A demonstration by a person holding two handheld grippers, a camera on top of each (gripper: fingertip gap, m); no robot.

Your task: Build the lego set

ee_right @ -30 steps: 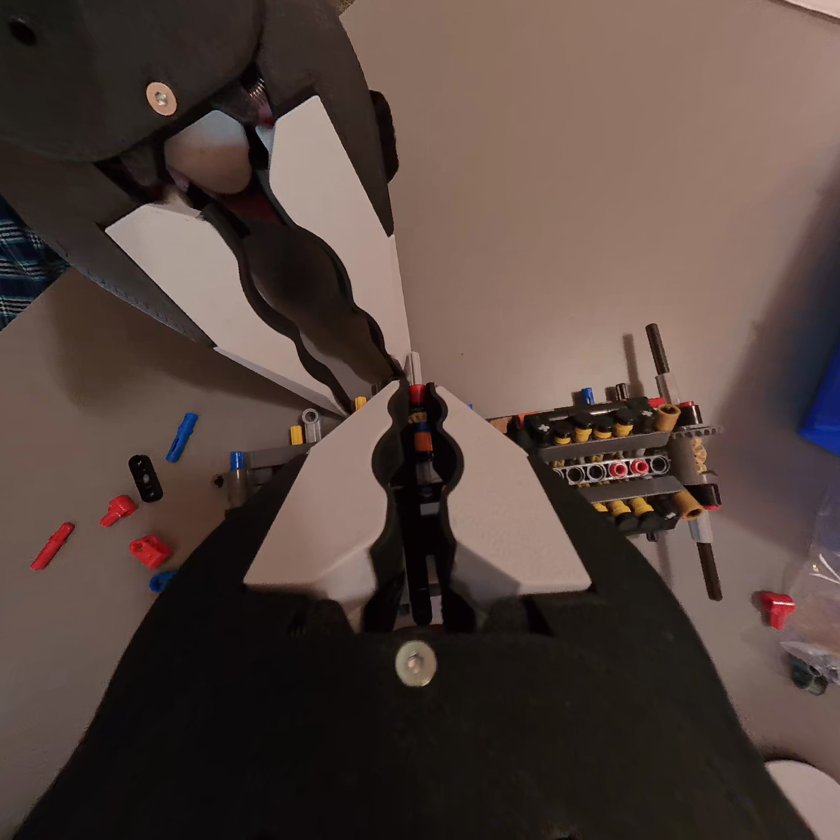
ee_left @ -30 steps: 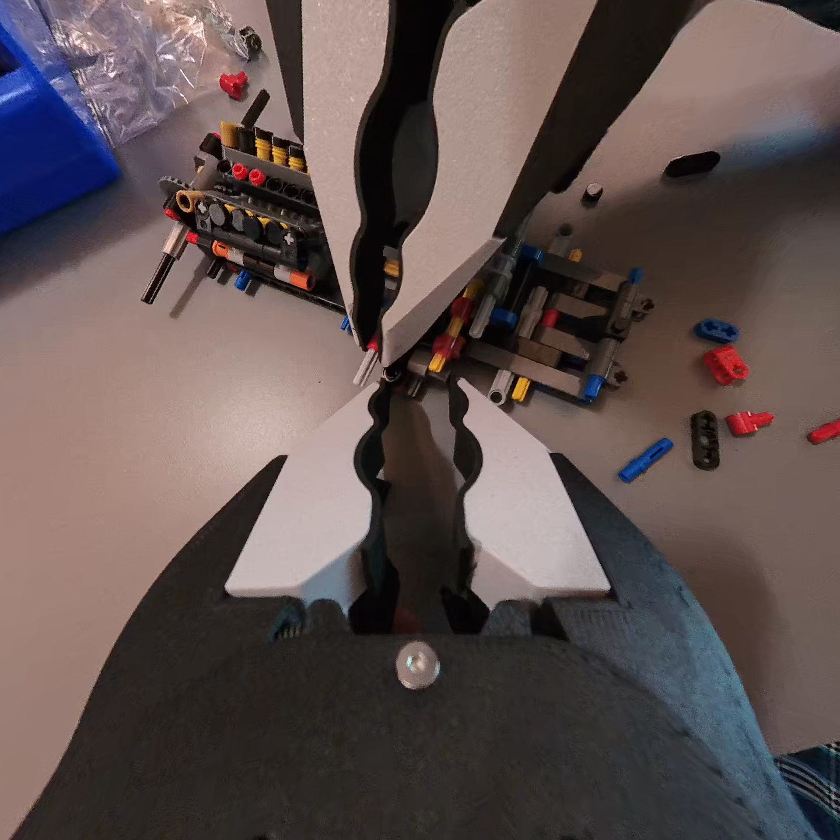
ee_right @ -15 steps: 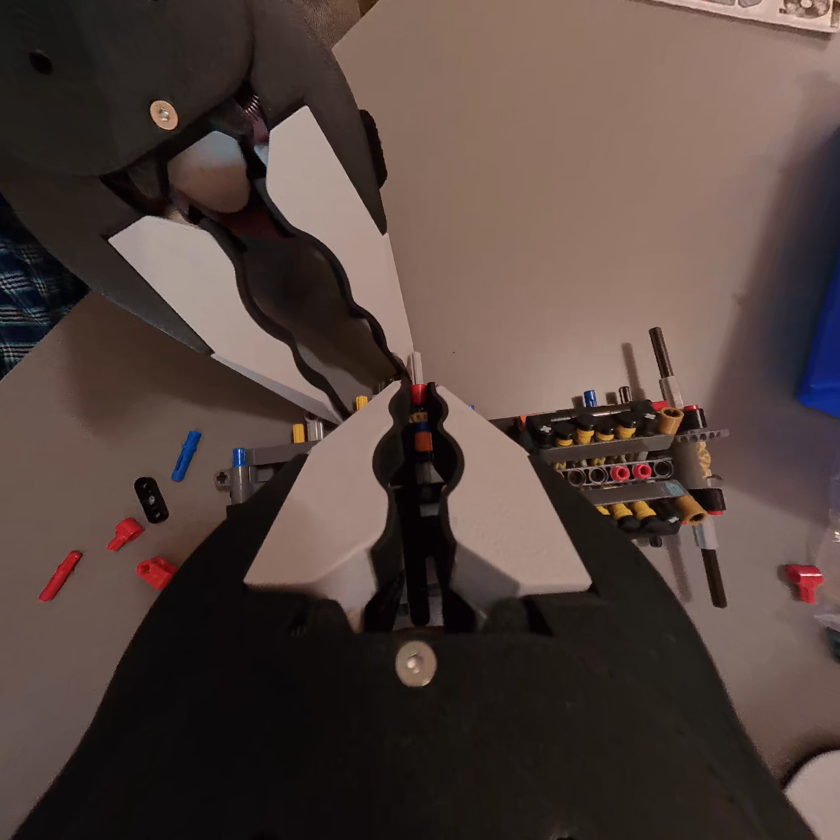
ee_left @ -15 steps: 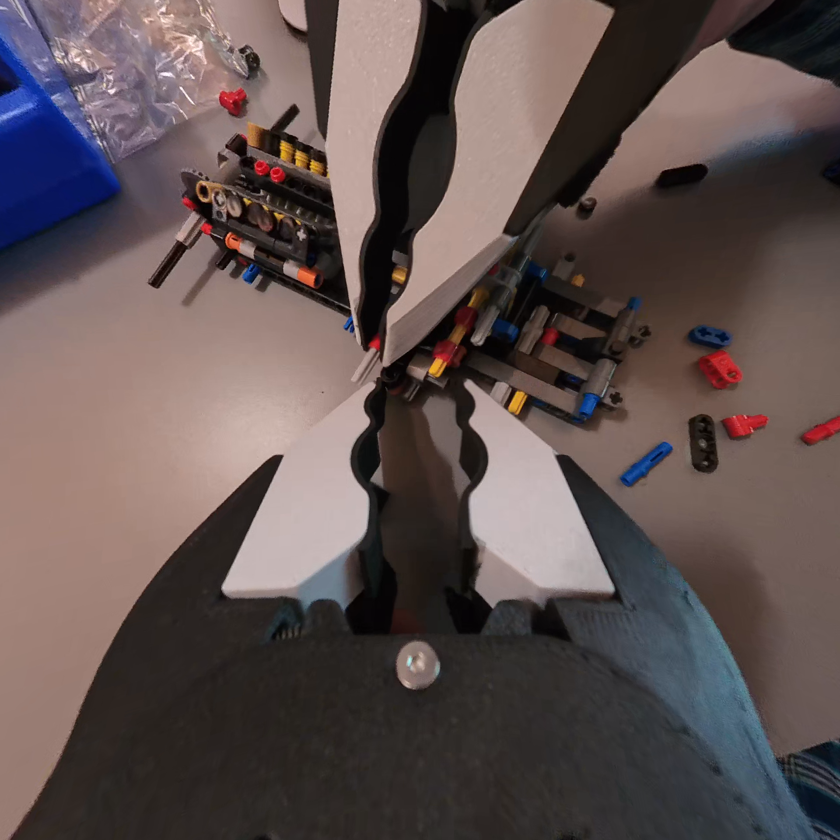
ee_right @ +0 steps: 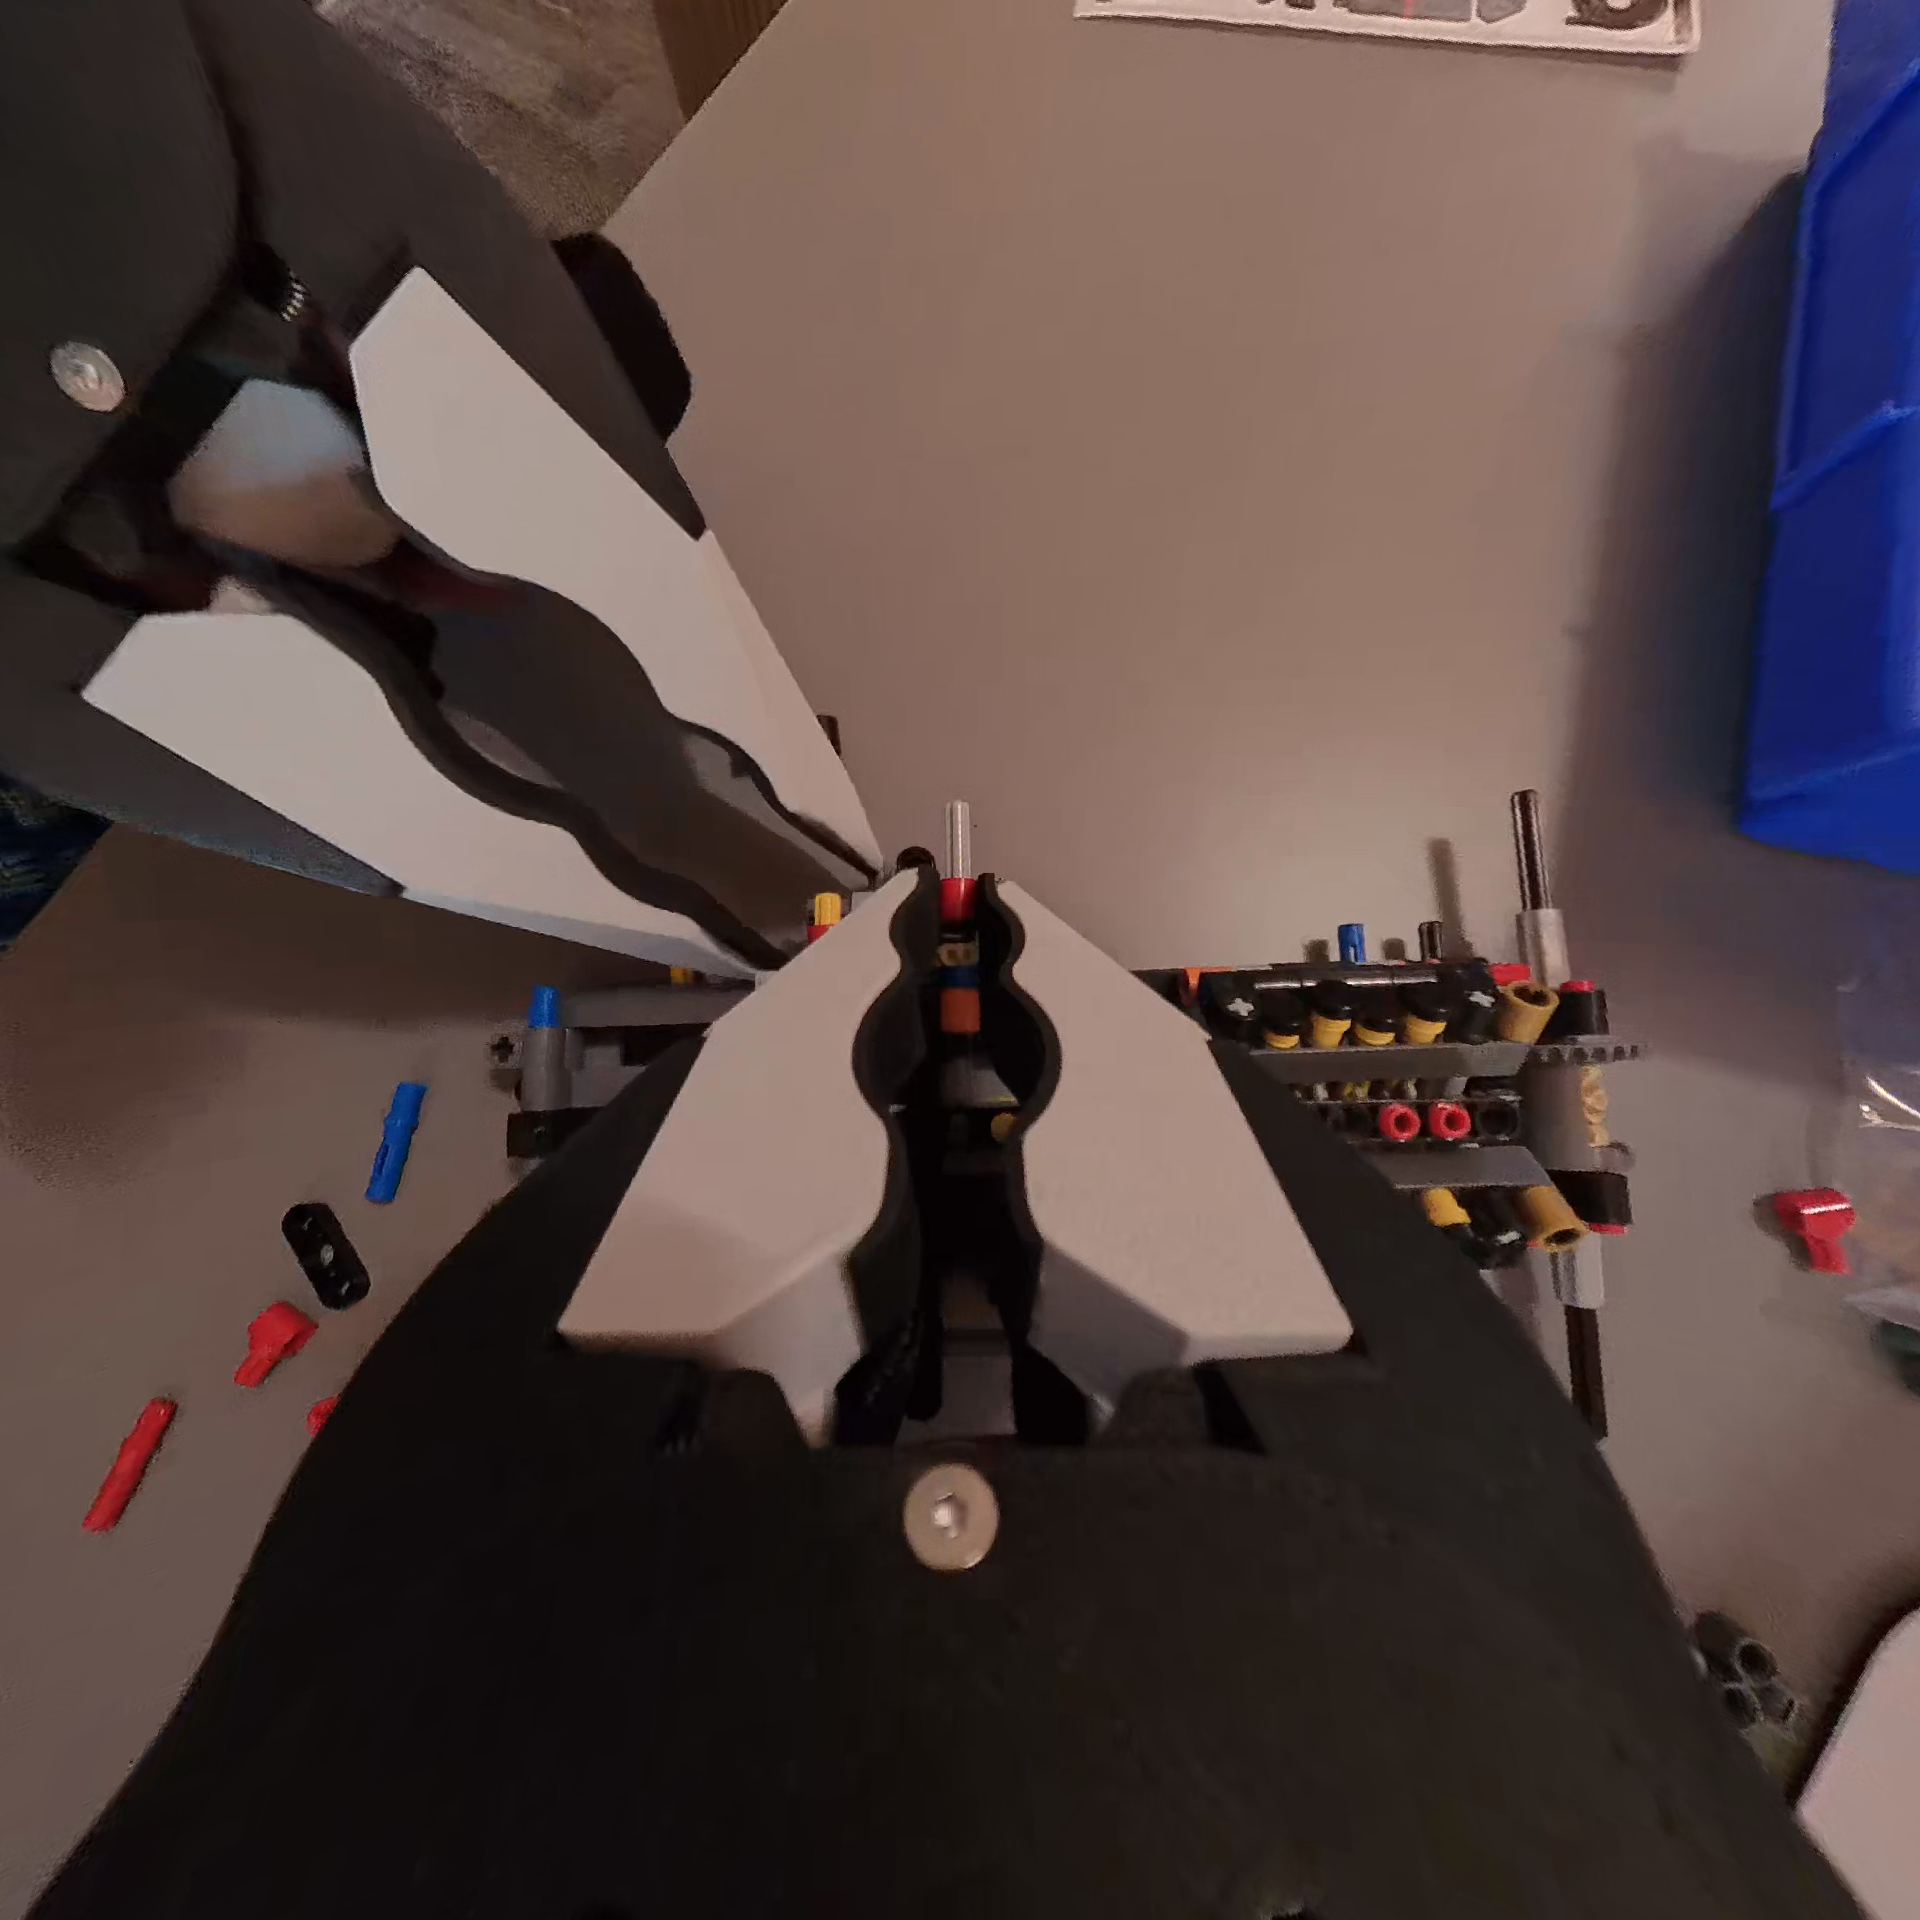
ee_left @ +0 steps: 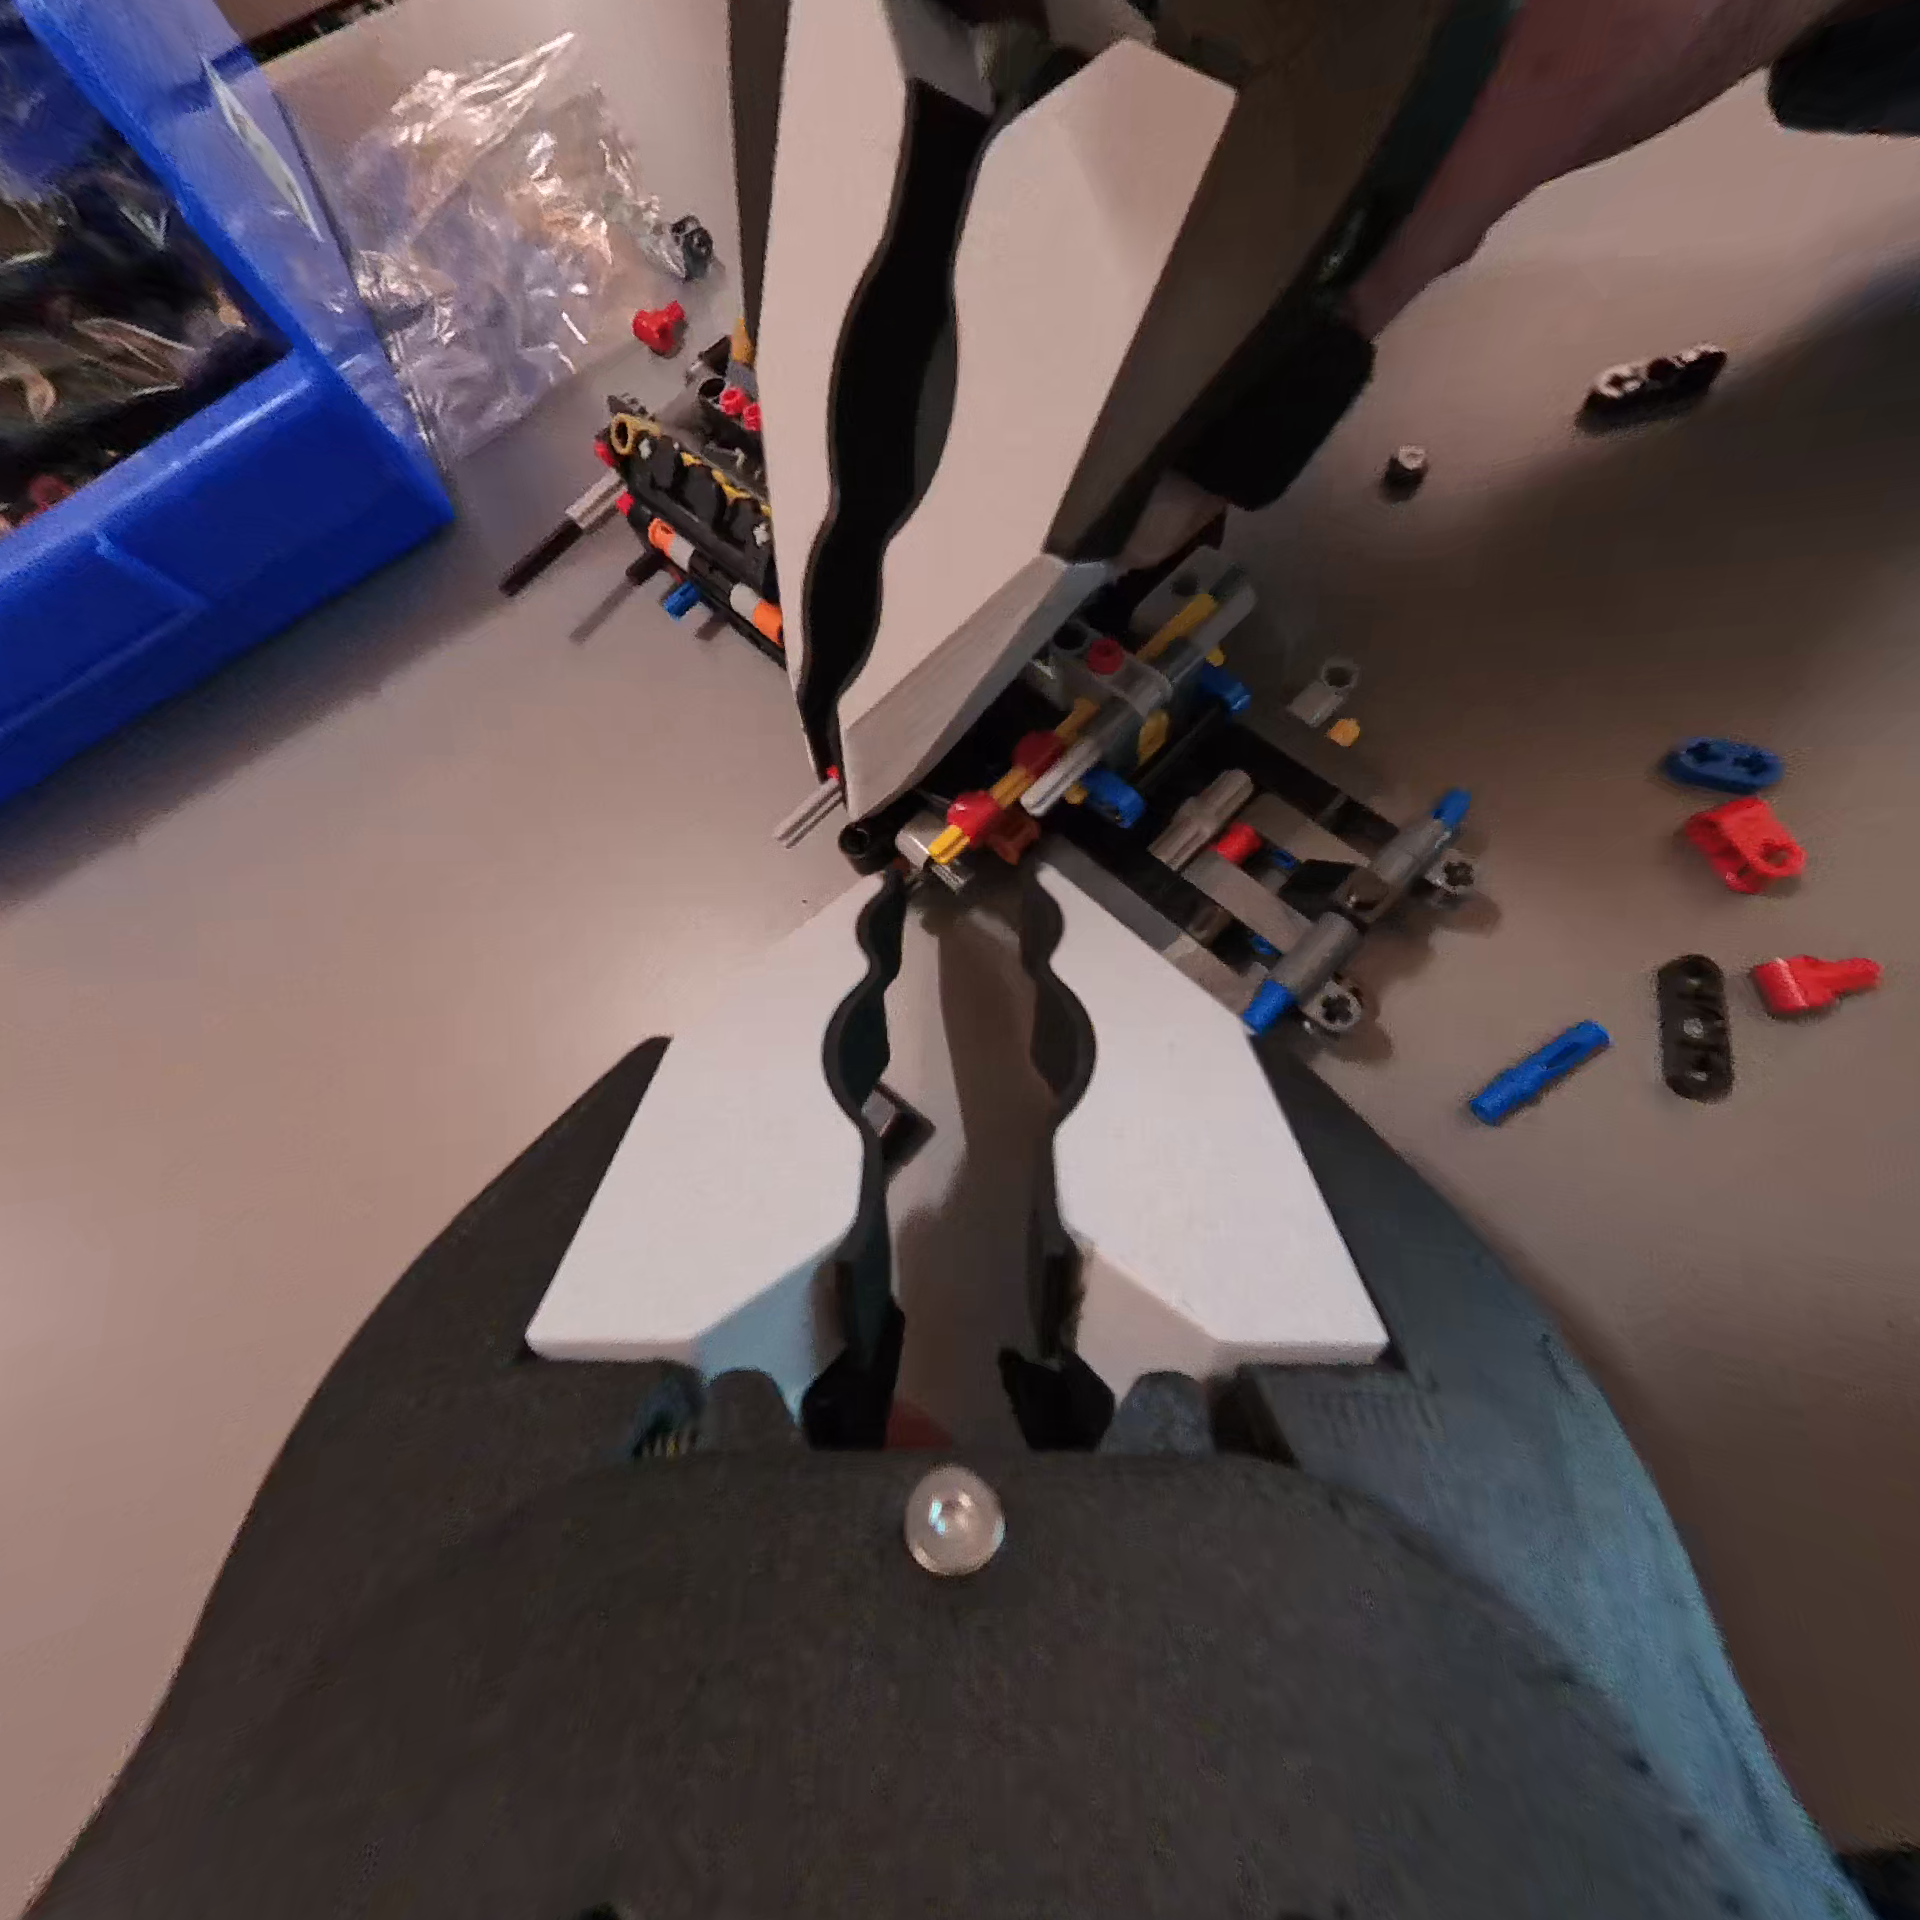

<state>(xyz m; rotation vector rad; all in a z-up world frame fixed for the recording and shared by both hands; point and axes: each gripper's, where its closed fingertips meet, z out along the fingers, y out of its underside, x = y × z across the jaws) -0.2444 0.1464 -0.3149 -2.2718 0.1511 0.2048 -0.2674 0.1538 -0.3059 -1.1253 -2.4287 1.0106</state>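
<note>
The lego assembly [ee_left: 1226, 831] is a long frame of grey and black beams with yellow, red and blue pins. It also shows in the right wrist view [ee_right: 1382, 1060]. My right gripper [ee_right: 958, 883] is shut on its middle, where a red bush and a grey axle tip [ee_right: 957, 831] stick out past the fingertips. It comes down from the top of the left wrist view [ee_left: 831, 779]. My left gripper [ee_left: 956, 883] meets the assembly's near edge with its jaws narrowly apart around a grey and yellow part. In the right wrist view [ee_right: 826, 914] it comes in from the upper left.
Loose pieces lie right of the assembly: a blue pin [ee_left: 1538, 1070], a black beam [ee_left: 1694, 1023], red connectors [ee_left: 1745, 842]. A blue bin [ee_left: 208, 499] and a clear plastic bag [ee_left: 488, 260] stand at the far left. A printed sheet [ee_right: 1392, 21] lies at the table's far edge. Left and right tips are no more than a few centimetres apart.
Both wrist views have pulled back from the table, so more of the blue bin and the bag shows. Both grippers keep the same hold on the assembly.
</note>
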